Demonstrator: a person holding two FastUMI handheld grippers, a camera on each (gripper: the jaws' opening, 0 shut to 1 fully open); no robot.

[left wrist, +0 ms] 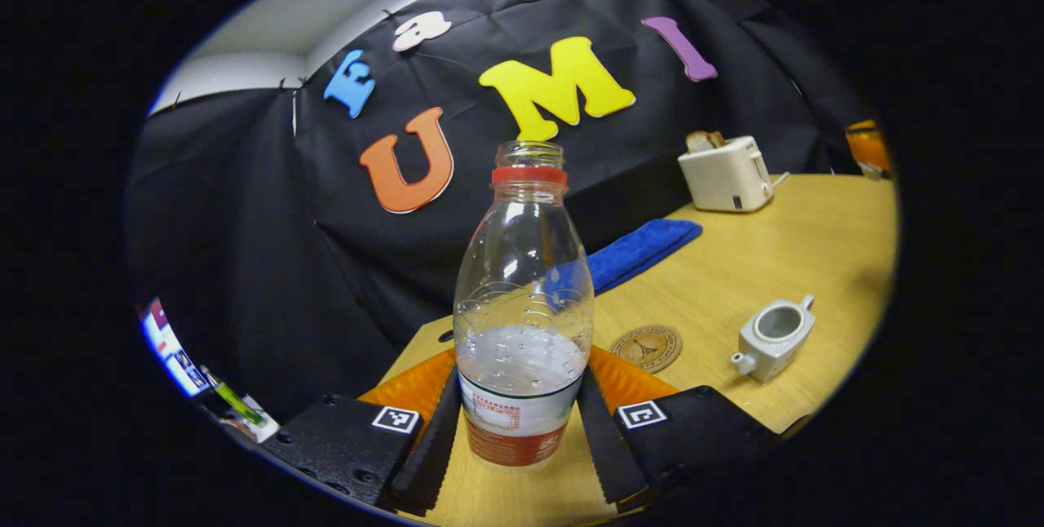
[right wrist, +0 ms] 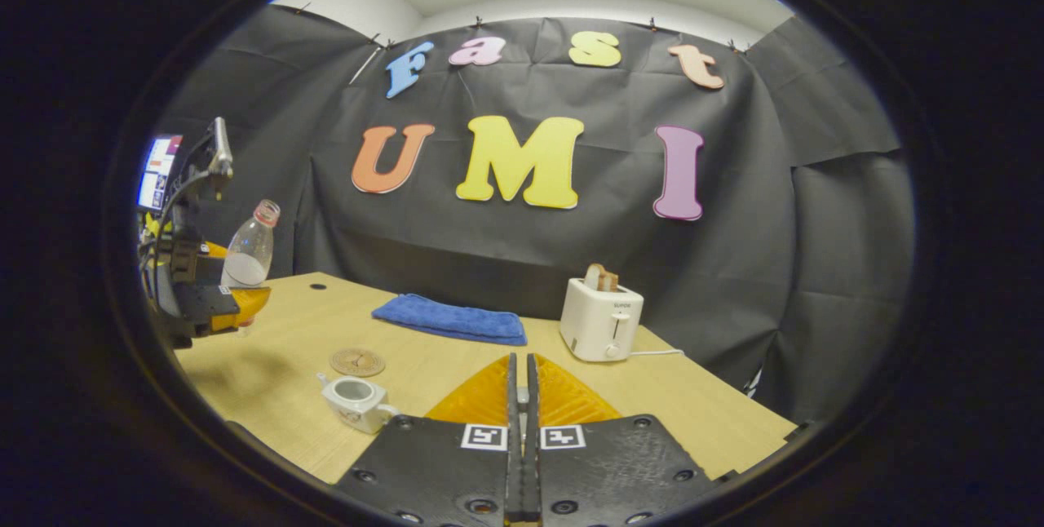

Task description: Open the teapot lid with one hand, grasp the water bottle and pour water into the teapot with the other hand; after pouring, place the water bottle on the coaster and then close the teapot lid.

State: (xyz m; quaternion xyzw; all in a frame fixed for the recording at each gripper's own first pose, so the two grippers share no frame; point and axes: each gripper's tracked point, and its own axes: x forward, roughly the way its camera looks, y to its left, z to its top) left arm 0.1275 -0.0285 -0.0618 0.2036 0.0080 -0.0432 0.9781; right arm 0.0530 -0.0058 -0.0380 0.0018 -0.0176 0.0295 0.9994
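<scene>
The water bottle (left wrist: 523,298) label's print is too small to read.

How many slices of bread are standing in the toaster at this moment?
2, it seems. Both slices of bread stick up side by side from the top of the toaster, which stands at the far side of the table, right of the blue cloth.

Left gripper (left wrist: 522,429) clamped on the water bottle (left wrist: 523,307)

Uncapped bottle upright between its fingers; coaster (left wrist: 646,347) and lidless teapot (left wrist: 773,337) ahead to the right on the table (left wrist: 758,258).
</scene>
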